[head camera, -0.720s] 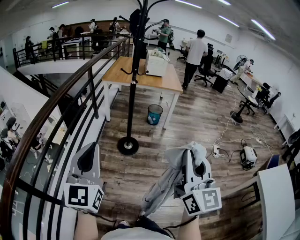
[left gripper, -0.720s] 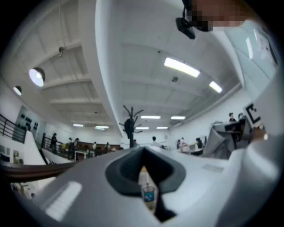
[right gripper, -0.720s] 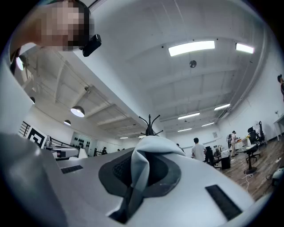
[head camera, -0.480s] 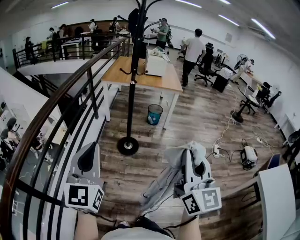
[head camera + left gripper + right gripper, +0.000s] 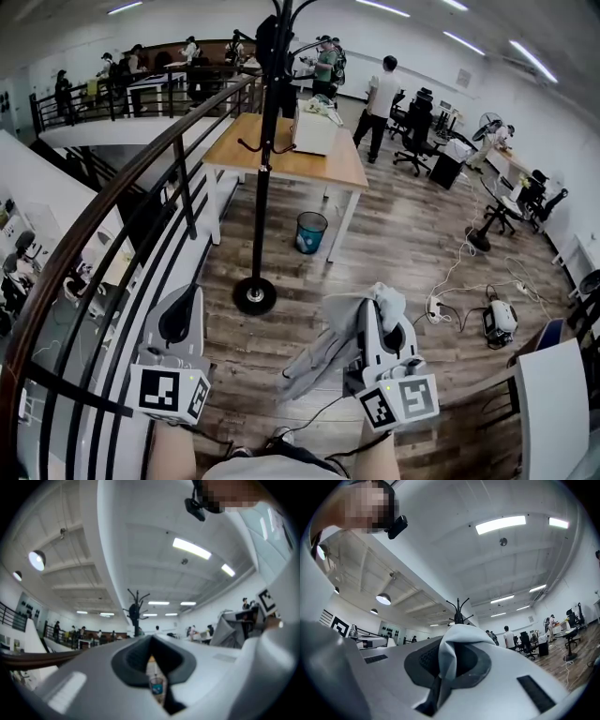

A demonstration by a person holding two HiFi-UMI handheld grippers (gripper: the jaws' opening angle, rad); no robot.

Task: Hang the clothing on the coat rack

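Clothing higher between right gripper's jaws

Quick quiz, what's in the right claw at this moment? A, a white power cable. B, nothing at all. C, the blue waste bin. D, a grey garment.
D: the right gripper view shows a fold of the grey garment pinched between the jaws of the right claw, and in the head view the rest of it hangs down from that claw.
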